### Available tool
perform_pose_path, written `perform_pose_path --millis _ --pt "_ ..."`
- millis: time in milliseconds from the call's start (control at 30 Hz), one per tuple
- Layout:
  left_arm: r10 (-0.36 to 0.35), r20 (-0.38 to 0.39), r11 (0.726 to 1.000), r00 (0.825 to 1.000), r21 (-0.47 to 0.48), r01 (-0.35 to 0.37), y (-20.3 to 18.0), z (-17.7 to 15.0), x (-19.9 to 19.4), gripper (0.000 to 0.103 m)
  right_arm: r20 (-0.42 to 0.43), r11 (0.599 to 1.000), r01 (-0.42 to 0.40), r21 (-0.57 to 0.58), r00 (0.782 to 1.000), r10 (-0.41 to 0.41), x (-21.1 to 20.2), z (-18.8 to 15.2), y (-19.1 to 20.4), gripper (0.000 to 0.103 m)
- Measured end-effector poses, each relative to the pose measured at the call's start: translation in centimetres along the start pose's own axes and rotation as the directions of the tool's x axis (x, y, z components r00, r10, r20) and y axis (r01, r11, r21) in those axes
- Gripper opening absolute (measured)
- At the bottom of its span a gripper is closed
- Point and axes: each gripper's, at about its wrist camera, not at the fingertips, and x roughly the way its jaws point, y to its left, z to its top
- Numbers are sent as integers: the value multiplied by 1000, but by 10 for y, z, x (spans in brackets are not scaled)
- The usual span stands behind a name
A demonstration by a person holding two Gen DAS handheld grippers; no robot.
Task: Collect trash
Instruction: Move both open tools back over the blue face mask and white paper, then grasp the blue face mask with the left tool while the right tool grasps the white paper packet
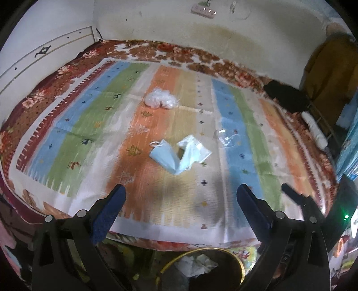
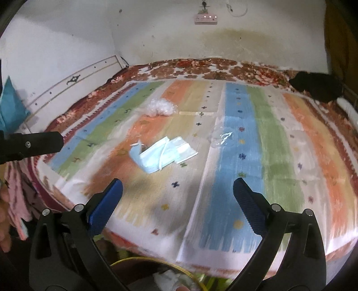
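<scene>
Two pale blue face masks [image 1: 176, 154] [image 2: 161, 154] lie crumpled together in the middle of the striped mat [image 1: 94, 125] [image 2: 268, 138] on the bed. Farther back sits a wad of clear plastic [image 1: 160, 100] [image 2: 160, 107]. A flat clear wrapper [image 1: 227, 137] [image 2: 221, 138] lies right of the masks. My left gripper [image 1: 181, 192] is open and empty, short of the masks. My right gripper [image 2: 177, 188] is open and empty too. A yellow-rimmed bin [image 1: 201, 266] [image 2: 156, 270] with crumpled paper stands below the bed's near edge, under both grippers.
The bed has a floral blanket [image 1: 51, 94] [image 2: 201, 69] around the mat. A dark bundle [image 1: 288, 96] [image 2: 317, 87] lies at the back right corner. The white wall carries a power strip [image 1: 203, 10] [image 2: 205, 19]. A finger of the left gripper [image 2: 33, 143] shows at the left in the right wrist view.
</scene>
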Motion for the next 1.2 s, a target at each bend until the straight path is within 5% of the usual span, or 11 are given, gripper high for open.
perform_pose_path --millis 367,900,1200 --pt "-45 -110 994 993 -105 33 21 17 54 97 -29 1000 -3 17 1000 3 48 24 -18 94" --pt "-4 -211 999 977 -41 -4 18 23 122 91 -83 1000 15 2 996 -15 125 46 -32 92" --pt "-2 -245 999 970 -38 -7 19 33 156 85 -151 1000 -10 29 988 15 169 48 -38 83"
